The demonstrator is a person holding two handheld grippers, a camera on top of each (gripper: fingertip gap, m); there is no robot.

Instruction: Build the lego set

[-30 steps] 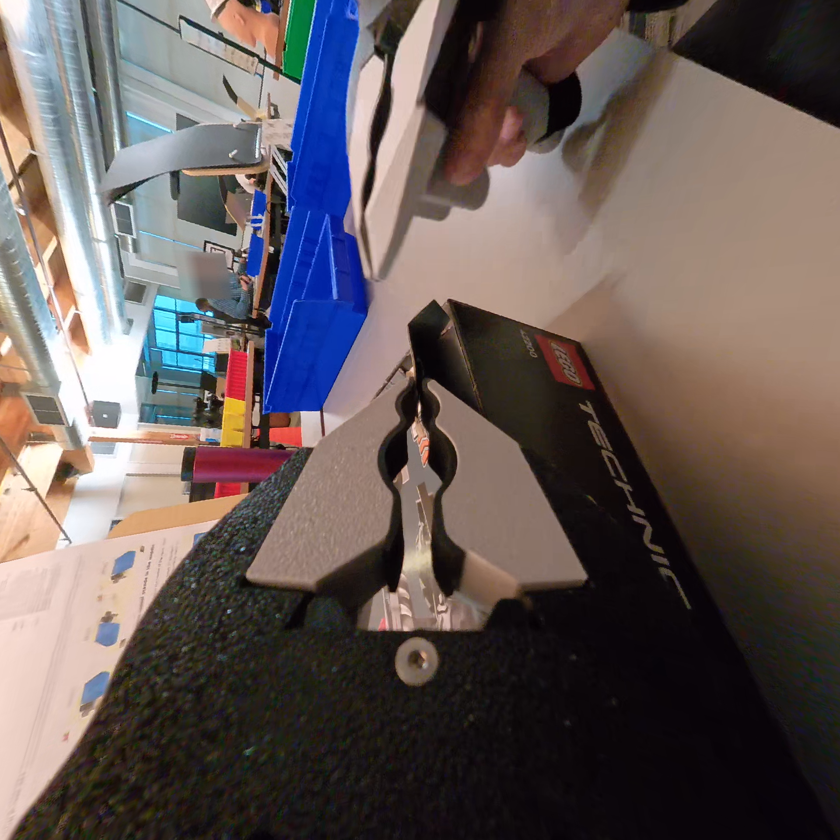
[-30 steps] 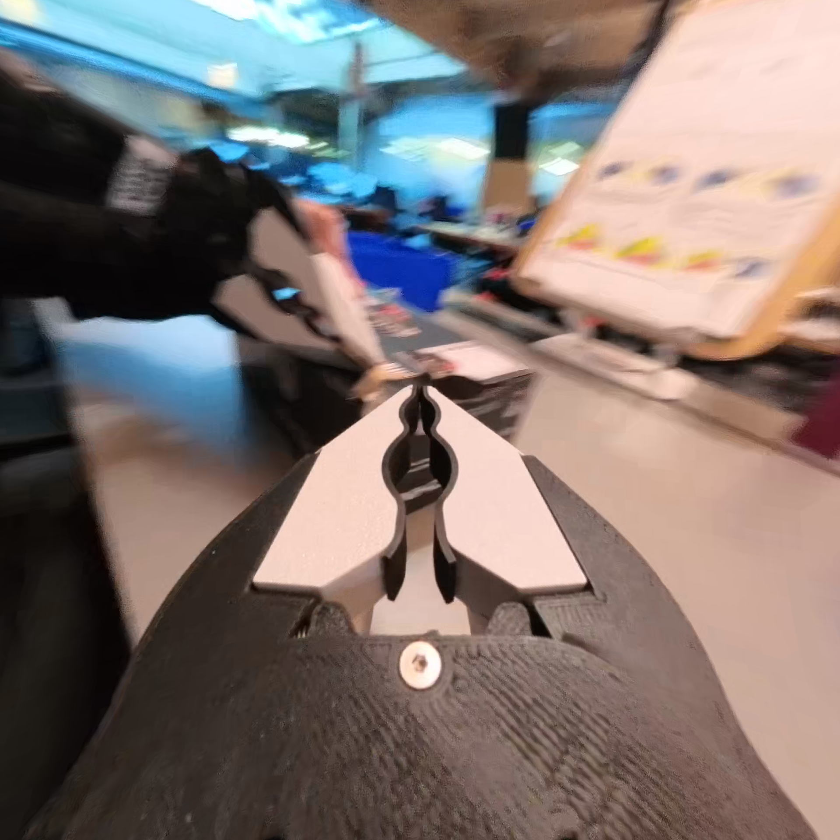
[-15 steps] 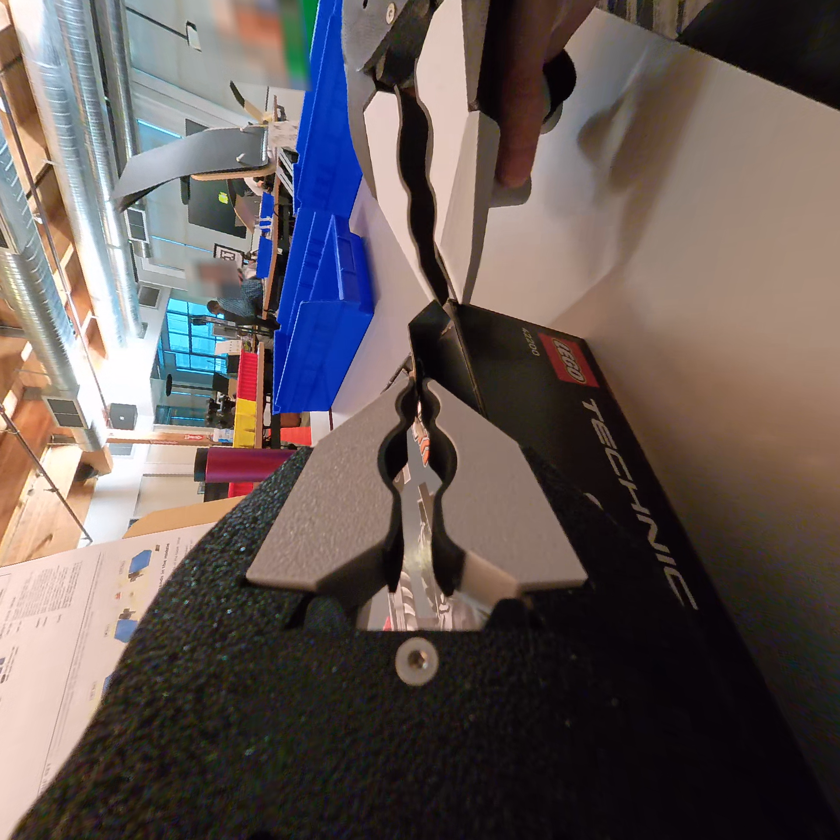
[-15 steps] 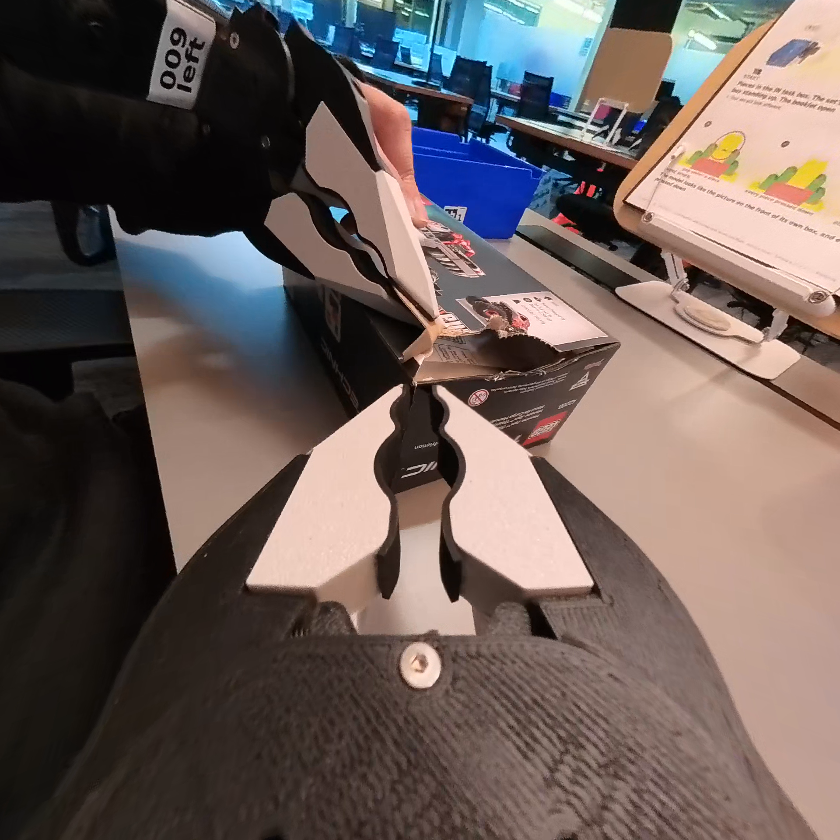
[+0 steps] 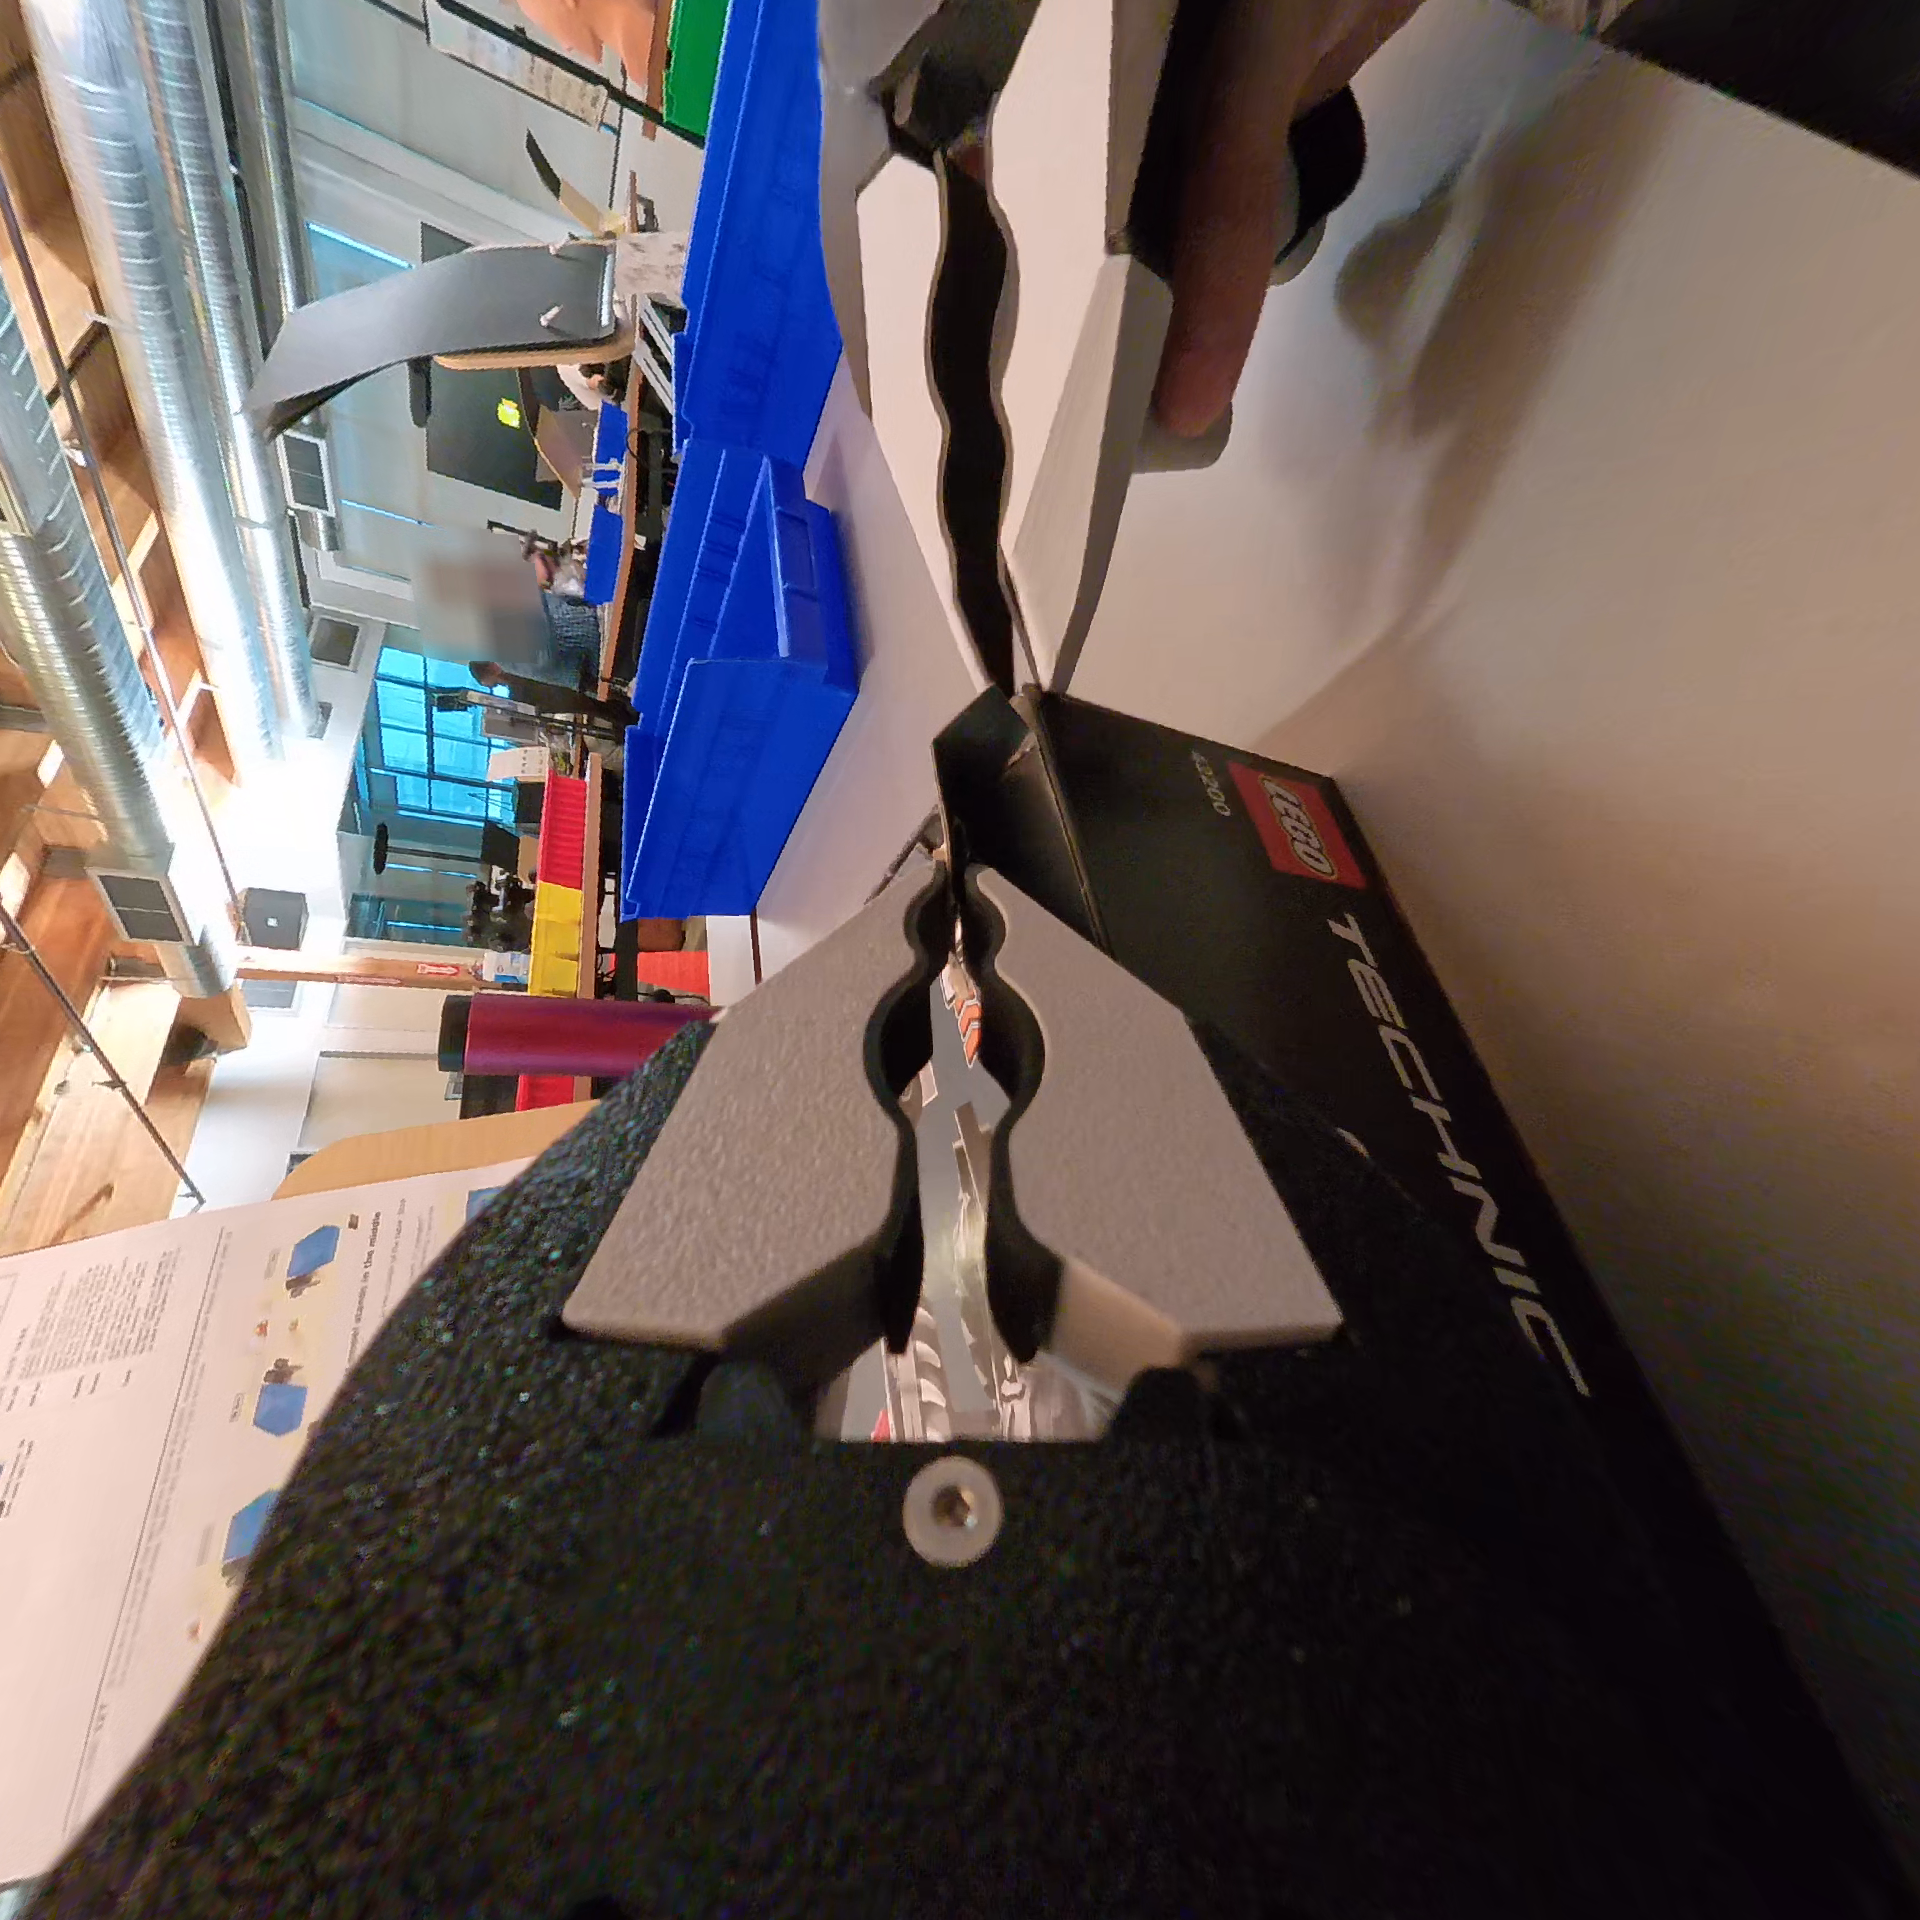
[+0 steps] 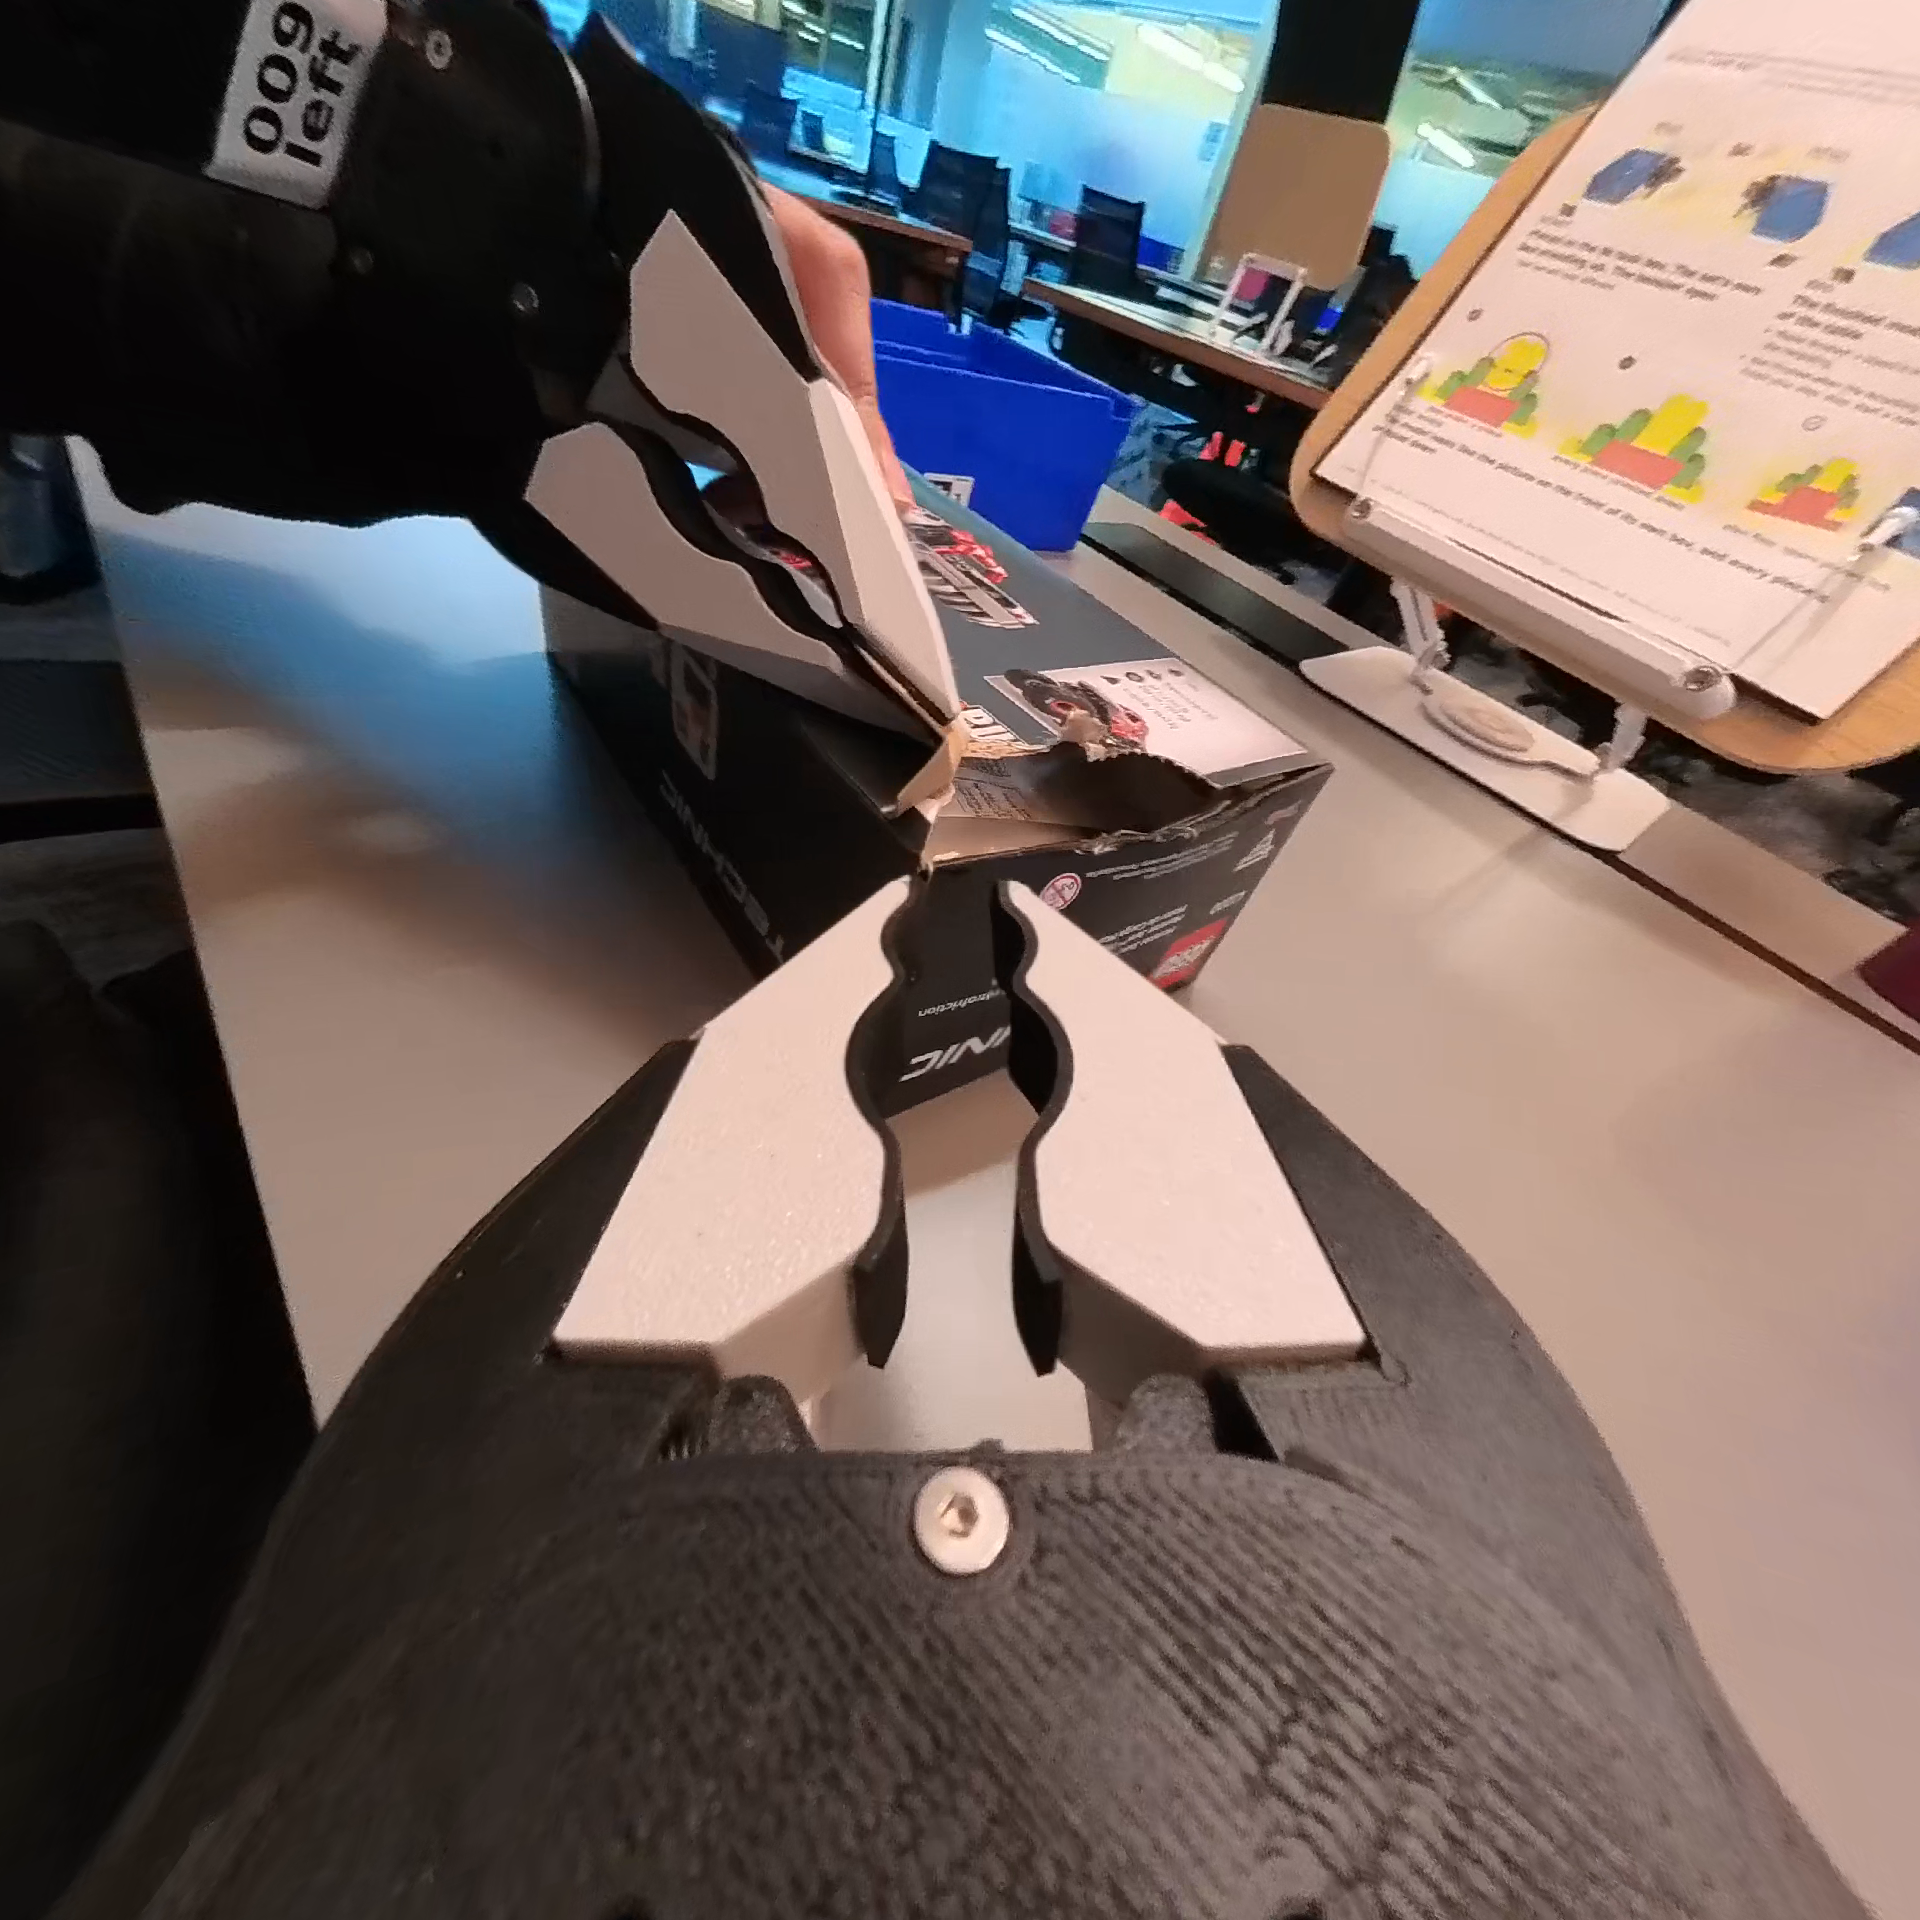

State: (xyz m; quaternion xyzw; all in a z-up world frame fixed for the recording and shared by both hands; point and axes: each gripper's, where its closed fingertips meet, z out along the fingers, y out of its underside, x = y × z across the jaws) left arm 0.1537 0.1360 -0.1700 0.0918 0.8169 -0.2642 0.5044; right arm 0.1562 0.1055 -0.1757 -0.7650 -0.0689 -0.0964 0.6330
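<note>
The black lego set box (image 6: 1091, 644) lies flat on the white table (image 6: 1507, 1091), its near end torn open. My left gripper (image 6: 940, 722) reaches over the lid and is shut on the torn cardboard flap (image 6: 935, 774) at the near top corner. In its own view the left gripper (image 5: 956, 883) lies along the box (image 5: 1299, 935). My right gripper (image 6: 956, 888) is open by a narrow gap, its tips at the box's near end just below that corner. In the left wrist view the right gripper (image 5: 1016, 675) touches the edge of the open end flap (image 5: 987, 769).
Blue bins (image 6: 997, 436) stand behind the box and also show in the left wrist view (image 5: 748, 727). An instruction sheet on a wooden stand (image 6: 1662, 364) is at the right. A maroon cylinder (image 5: 561, 1034) lies beyond. The table's edge runs along the left (image 6: 208, 883). Spacing between my two grippers at the tips: around 4 cm.
My right gripper has swung in to the box's torn end and its jaws have gone from shut to slightly open. My left gripper has stayed clamped on the flap.
</note>
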